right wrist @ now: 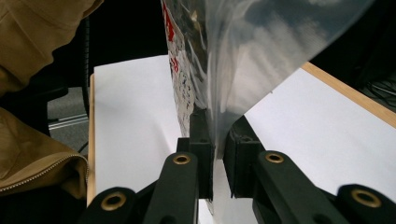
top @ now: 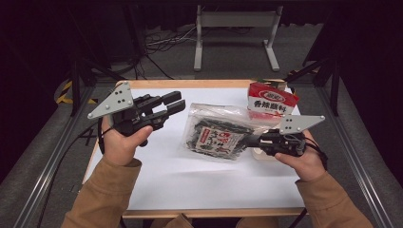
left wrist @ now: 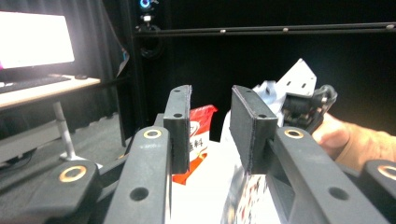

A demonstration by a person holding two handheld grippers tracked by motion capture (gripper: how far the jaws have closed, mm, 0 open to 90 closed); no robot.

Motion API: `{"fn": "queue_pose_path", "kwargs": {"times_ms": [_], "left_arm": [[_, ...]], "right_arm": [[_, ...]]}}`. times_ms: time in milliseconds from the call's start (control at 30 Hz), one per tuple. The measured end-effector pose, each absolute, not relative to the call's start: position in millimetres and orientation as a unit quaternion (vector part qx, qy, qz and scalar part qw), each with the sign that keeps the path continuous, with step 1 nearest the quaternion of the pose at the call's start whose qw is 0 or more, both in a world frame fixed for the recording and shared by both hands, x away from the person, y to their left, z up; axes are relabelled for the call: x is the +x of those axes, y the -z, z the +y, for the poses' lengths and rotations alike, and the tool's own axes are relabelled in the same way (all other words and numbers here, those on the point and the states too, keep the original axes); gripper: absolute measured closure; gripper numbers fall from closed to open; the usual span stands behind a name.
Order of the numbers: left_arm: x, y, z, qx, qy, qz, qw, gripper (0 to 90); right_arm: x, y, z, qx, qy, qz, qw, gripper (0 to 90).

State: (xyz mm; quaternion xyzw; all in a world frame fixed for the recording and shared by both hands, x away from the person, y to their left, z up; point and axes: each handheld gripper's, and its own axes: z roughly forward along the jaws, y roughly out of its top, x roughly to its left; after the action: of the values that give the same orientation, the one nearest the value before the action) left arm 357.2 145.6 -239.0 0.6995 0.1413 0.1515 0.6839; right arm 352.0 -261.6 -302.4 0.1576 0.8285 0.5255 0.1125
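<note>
Dark curtains and a metal frame ring the workspace; your table (top: 142,84) is wood-edged with a white sheet laid over it.

Object: clear plastic bag (top: 216,133) of dark dried contents with a printed label. It sits just left of your right gripper (top: 250,141), between the two grippers, one edge lifted off the sheet. A red-and-white packet (top: 271,99) stands beyond the right gripper, near the far edge of the table.

Handling, judged: the bag looks light and soft. The film is thin, glossy and probably slippery. The contents seem brittle, so squeezing the body may crush them. Take hold on the flat sealed margin or a corner, not the filled middle. Expect the bag to sag and swing when held by one edge.

Right gripper: the jaws stand nearly together, pinched on the bag's edge. In the right gripper view the film (right wrist: 243,60) rises straight out from between the pads (right wrist: 201,140) and fans upward; only a thin margin is gripped.

Left gripper (top: 171,105): raised above the sheet, well left of the bag, touching nothing. In the left gripper view its pads (left wrist: 180,126) stand a moderate gap apart, empty, aimed toward the bag and your right hand (left wrist: 348,140).

Risk, judged: with so little film between the pads, a tug could slip it free.
</note>
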Motion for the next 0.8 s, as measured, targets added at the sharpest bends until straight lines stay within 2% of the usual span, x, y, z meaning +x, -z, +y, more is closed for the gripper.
{"fn": "queue_pose_path", "kwargs": {"times_ms": [433, 800], "left_arm": [[366.7, 271.7, 163.5, 0.711, -0.157, 0.186, 0.66, 66.0], [374.8, 298.4, 169.0, 0.745, -0.16, 0.209, 0.613, 63.7]], "right_arm": [[350.4, 278.6, -282.4, 0.212, -0.488, 0.837, 0.126, 82.0], [347.5, 259.0, -294.8, 0.234, -0.469, 0.84, 0.14, 82.0]]}}
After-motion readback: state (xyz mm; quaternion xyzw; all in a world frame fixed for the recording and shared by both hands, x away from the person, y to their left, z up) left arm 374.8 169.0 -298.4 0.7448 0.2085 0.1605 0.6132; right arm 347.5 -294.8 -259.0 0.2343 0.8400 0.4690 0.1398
